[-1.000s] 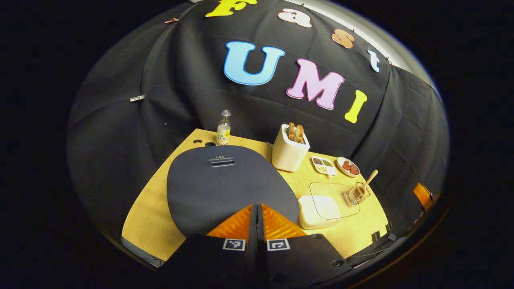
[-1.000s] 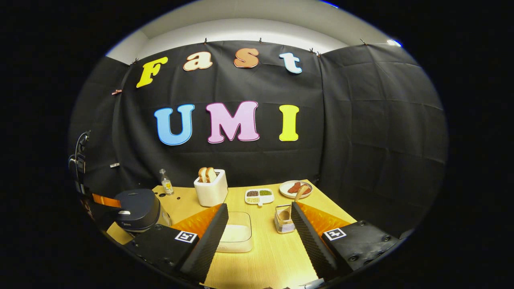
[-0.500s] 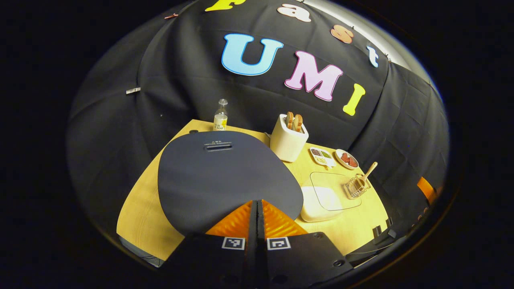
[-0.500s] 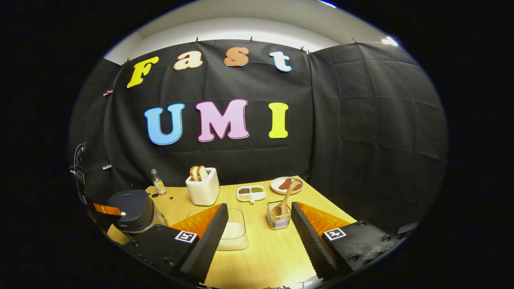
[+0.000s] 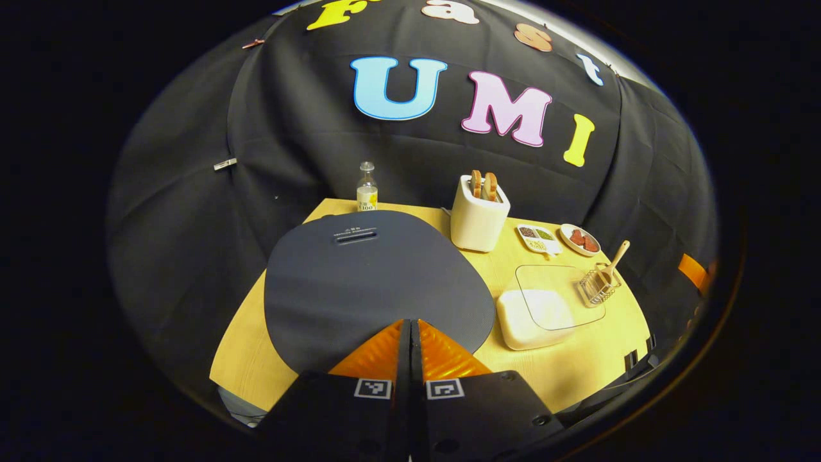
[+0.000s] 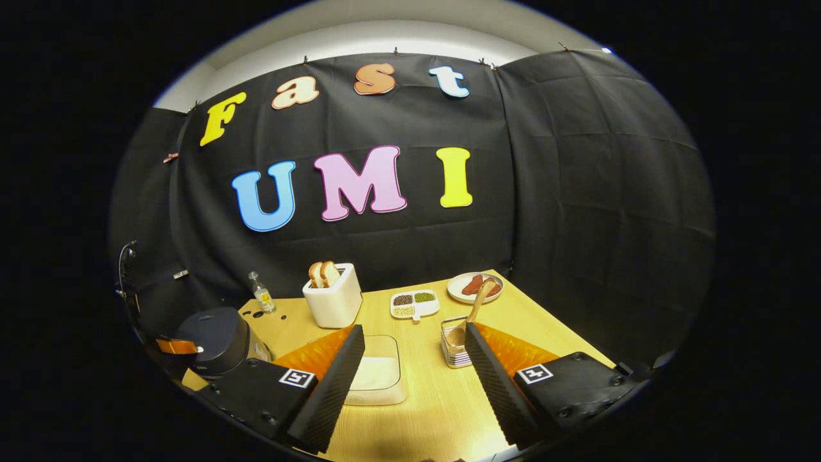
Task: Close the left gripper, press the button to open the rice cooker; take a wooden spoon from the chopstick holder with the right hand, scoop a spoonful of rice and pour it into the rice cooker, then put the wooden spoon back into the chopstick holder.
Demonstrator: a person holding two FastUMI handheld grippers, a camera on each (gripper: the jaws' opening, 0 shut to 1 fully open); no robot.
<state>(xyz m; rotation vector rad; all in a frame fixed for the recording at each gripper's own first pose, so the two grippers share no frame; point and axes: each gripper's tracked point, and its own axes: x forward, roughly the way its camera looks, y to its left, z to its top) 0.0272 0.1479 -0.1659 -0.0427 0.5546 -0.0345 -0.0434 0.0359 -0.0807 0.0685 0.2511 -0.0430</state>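
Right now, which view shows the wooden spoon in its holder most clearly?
The right gripper view: the wooden spoon stands close ahead in the wire holder, between the open tongs. In the left gripper view the spoon is small, far off at the table's right side.

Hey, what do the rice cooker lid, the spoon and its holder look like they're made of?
Rice cooker lid: probably matte plastic, dark navy, evenly dull with no glare. Wooden spoon: looks like light unfinished wood, tan and without shine. Chopstick holder: seems to be thin metal wire, since it looks silvery and the spoon's bowl shows through it, though clear ribbed plastic can't be ruled out.
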